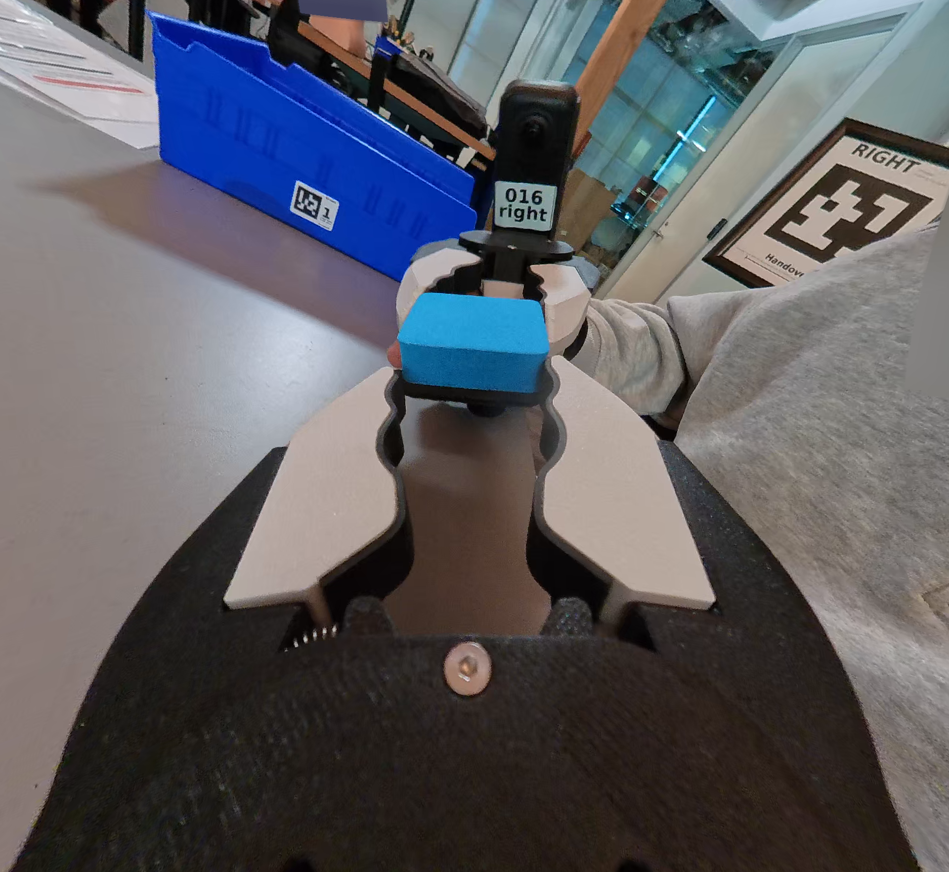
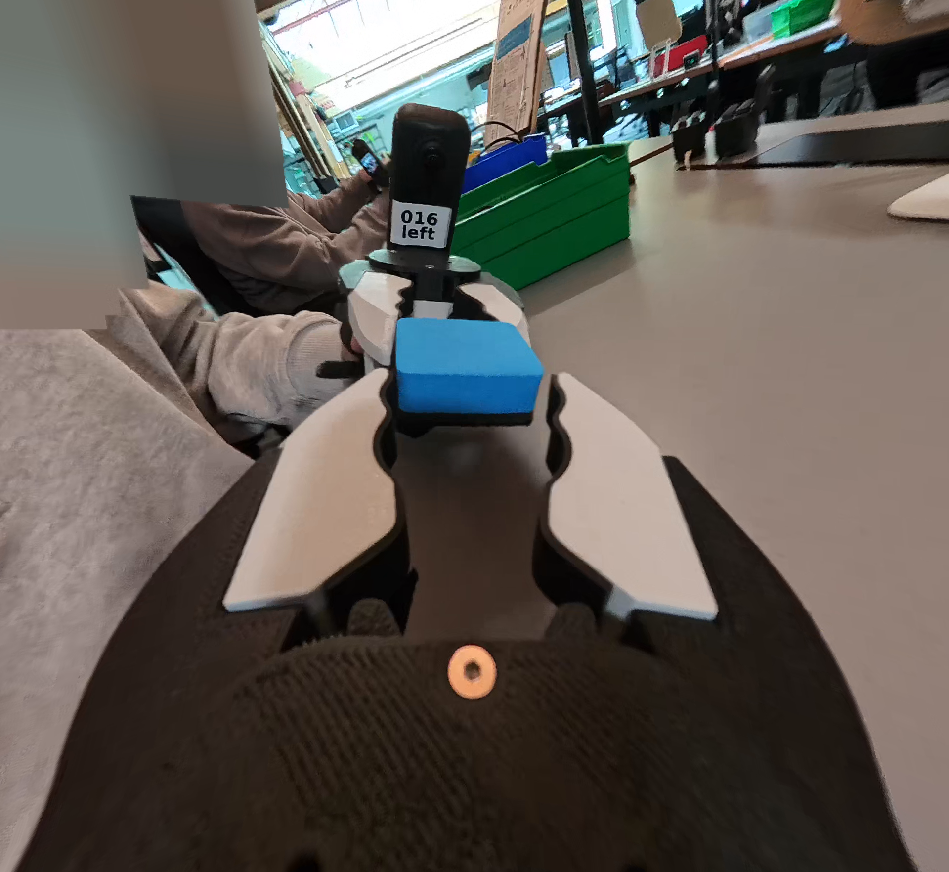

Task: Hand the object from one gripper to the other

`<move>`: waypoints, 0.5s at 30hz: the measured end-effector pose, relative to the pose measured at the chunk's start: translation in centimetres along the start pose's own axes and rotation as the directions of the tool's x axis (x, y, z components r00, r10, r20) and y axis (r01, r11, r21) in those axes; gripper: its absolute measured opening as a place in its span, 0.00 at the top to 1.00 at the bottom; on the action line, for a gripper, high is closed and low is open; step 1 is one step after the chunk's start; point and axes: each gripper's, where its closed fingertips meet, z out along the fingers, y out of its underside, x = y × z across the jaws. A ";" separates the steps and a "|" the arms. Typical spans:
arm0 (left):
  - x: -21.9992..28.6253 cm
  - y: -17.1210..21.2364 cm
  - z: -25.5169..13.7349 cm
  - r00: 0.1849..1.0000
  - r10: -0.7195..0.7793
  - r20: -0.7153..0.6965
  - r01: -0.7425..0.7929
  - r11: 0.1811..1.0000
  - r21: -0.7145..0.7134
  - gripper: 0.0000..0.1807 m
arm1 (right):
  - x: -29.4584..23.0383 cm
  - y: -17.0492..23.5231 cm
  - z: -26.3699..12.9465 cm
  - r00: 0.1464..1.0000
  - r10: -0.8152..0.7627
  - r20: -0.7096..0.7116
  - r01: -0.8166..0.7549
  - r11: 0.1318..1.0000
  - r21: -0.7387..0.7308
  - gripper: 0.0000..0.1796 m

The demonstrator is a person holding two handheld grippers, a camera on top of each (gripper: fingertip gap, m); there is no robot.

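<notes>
A blue foam block with a black base (image 1: 472, 344) is held in the air above the grey table (image 1: 154, 385). My left gripper (image 1: 472, 387) is shut on the black base, with both fingertips touching its sides. In the right wrist view the same block (image 2: 467, 375) lies between the tips of my right gripper (image 2: 468, 398). The left finger (image 2: 334, 488) is against the block and a narrow gap shows at the right finger (image 2: 606, 488), so that gripper is open around it. The two grippers face each other; the right one (image 1: 493, 282) and the left one (image 2: 436, 303) each show behind the block.
A blue bin (image 1: 308, 154) stands on the table at the back left, with papers (image 1: 67, 66) beyond it. A green bin (image 2: 554, 210) stands behind the left gripper. A person's grey sleeves (image 1: 821, 411) fill one side. A framed marker board (image 1: 842, 210) stands at the right. My left and right fingertips are right by each other.
</notes>
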 end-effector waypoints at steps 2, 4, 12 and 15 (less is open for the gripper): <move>0.0 0.1 0.0 1.000 -0.023 -0.014 0.023 1.000 -0.004 0.71 | 0.2 -0.2 -0.2 0.995 -0.094 -0.035 0.094 0.996 0.002 0.64; 0.0 0.1 0.0 0.999 -0.046 -0.022 0.046 0.999 0.000 0.71 | 0.3 -0.3 -0.3 0.977 -0.202 -0.064 0.201 0.979 -0.014 0.61; 0.0 0.4 -0.1 0.973 -0.209 -0.097 0.208 0.978 -0.019 0.71 | -0.9 -0.2 -0.9 0.723 -0.682 -0.106 0.670 0.731 -0.132 0.76; 0.3 0.7 0.0 0.970 -0.218 -0.108 0.214 0.976 -0.044 0.71 | -1.3 0.0 -1.0 0.651 -0.753 -0.096 0.736 0.657 -0.164 0.81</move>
